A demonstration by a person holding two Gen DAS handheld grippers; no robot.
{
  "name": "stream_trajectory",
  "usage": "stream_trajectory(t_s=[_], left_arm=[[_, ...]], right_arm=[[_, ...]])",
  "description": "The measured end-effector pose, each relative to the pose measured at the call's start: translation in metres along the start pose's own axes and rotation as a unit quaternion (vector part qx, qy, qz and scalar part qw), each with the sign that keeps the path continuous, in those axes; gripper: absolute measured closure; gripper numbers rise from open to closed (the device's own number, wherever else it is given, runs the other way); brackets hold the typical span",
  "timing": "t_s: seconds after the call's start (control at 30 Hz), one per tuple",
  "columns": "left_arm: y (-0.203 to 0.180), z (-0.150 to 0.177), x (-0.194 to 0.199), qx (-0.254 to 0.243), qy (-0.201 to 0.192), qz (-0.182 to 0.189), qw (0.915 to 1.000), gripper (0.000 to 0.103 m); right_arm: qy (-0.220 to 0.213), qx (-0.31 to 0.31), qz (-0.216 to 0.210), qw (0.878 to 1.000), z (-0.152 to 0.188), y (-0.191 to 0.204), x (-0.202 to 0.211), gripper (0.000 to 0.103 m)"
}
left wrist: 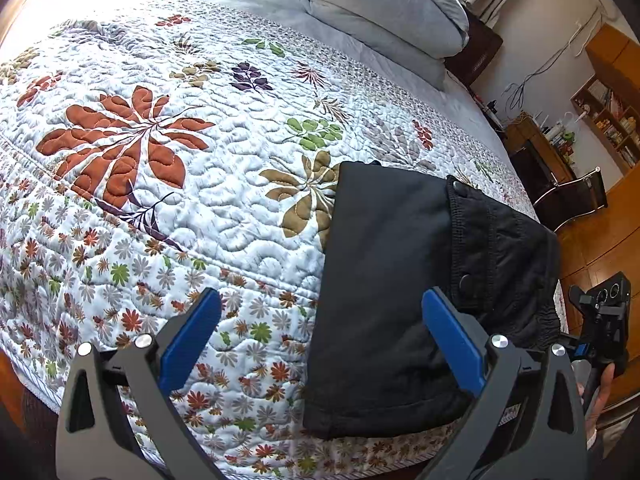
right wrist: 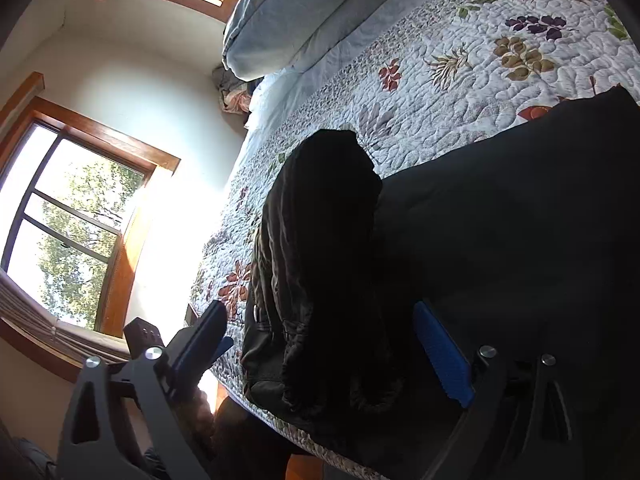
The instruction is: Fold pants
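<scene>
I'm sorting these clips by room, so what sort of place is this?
A bedroom, most likely: black pants lie on a bed under a floral quilt, with pillows at its head and a wood-framed window beside it.

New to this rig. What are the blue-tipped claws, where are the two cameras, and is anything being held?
No robot here: a person carries a hand-held gripper in each hand, each with a fisheye camera looking along its two blue-padded fingers. The left hand-held gripper and the right hand-held gripper both stand open, holding nothing. On the white floral quilted bedspread lie the black pants, folded into a compact stack near the bed's edge. The right view shows their bunched waistband end. Grey pillows sit at the head.
</scene>
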State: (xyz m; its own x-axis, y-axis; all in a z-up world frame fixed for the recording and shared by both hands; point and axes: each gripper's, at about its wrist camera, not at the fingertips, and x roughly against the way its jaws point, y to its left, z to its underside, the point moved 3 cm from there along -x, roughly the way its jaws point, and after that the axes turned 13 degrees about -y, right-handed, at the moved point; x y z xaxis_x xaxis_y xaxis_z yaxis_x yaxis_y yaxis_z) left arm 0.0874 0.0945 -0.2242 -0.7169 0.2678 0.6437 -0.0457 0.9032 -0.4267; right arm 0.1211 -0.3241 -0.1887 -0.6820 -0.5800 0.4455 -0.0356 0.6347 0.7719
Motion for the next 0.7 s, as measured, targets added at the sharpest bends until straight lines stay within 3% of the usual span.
stream_trajectory(t_s=[0.13,0.3,0.47,0.53,0.7], left_arm=[[-0.002,0.006,-0.009,-0.011,0.020,-0.002,0.9997,0.003],[-0.014,0.019,-0.019,-0.020,0.049,0.025,0.9983,0.003],[-0.022,0.025,-0.022,-0.027,0.056,0.034,0.9975,0.003],[-0.024,0.026,-0.022,-0.031,0.057,0.034,0.9973,0.003],[-0.029,0.026,-0.022,-0.042,0.060,0.029,0.9969,0.003]], right_arm=[[0.008,0.010,-0.002,1.000,0.002,0.005,-0.011,0.008],[0.015,0.041,-0.010,0.999,0.008,0.014,-0.022,0.011],[0.017,0.058,0.002,0.998,0.010,0.009,-0.024,0.040],[0.016,0.051,0.000,0.999,0.009,0.003,-0.022,0.057],[0.009,0.044,-0.026,0.999,0.009,0.004,-0.013,0.076]])
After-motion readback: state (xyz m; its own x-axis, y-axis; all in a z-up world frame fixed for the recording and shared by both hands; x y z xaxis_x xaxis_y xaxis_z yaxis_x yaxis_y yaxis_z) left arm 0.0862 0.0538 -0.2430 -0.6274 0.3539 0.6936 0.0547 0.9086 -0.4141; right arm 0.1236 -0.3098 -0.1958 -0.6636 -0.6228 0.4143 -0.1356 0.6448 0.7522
